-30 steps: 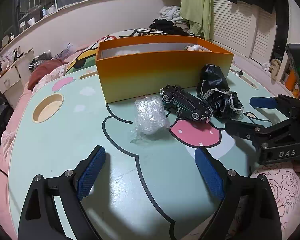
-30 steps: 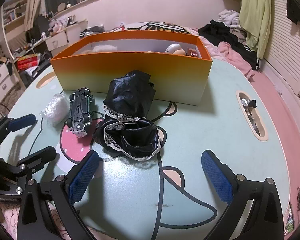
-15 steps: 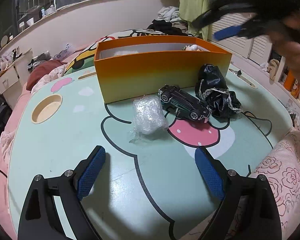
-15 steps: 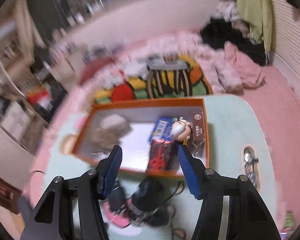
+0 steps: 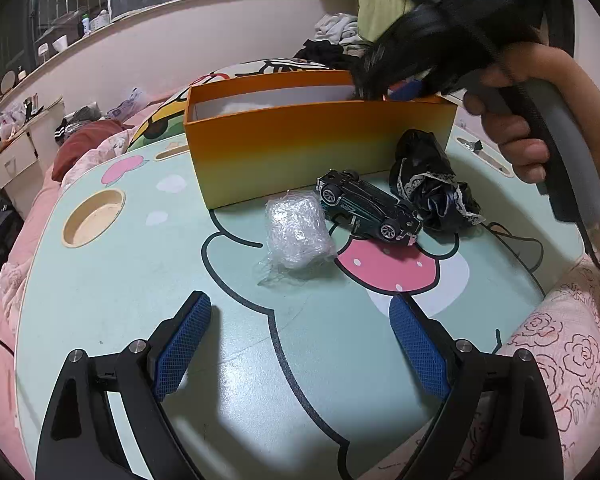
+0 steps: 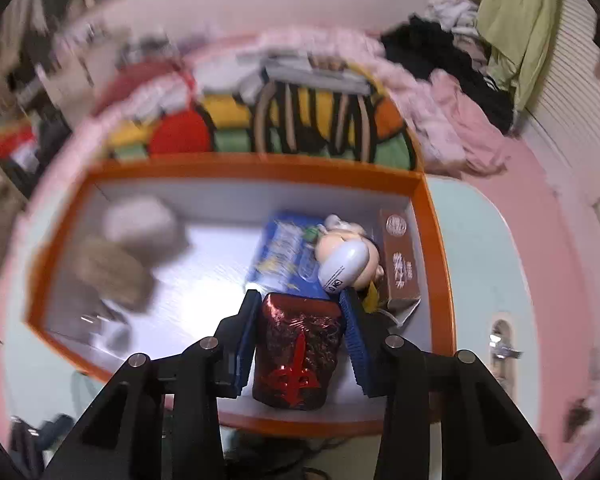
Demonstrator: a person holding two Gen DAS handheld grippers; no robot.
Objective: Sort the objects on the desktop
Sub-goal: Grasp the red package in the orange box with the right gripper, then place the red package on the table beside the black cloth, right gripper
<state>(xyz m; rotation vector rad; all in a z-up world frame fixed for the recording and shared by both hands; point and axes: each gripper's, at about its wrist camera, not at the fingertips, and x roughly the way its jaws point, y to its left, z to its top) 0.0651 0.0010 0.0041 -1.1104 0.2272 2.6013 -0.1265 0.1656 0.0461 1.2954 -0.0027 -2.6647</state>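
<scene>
while the right gripper [image 6: 300, 344] closes its jaws around a dark red foil packet [image 6: 298, 354] inside the orange box [image 6: 434, 248], the packet looks light, crinkly, probably slippery; its flat sides suit the grip. left gripper [image 5: 300, 348] hangs wide open, empty, over the desk [image 5: 140, 280].

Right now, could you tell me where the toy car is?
In the left wrist view, the toy car lies on the table in front of the orange box, between the plastic wrap bundle and the black cloth.

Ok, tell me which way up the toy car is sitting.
Tipped. The toy car lies off its wheels on the table, underside and wheels turned toward the left wrist camera.
</scene>
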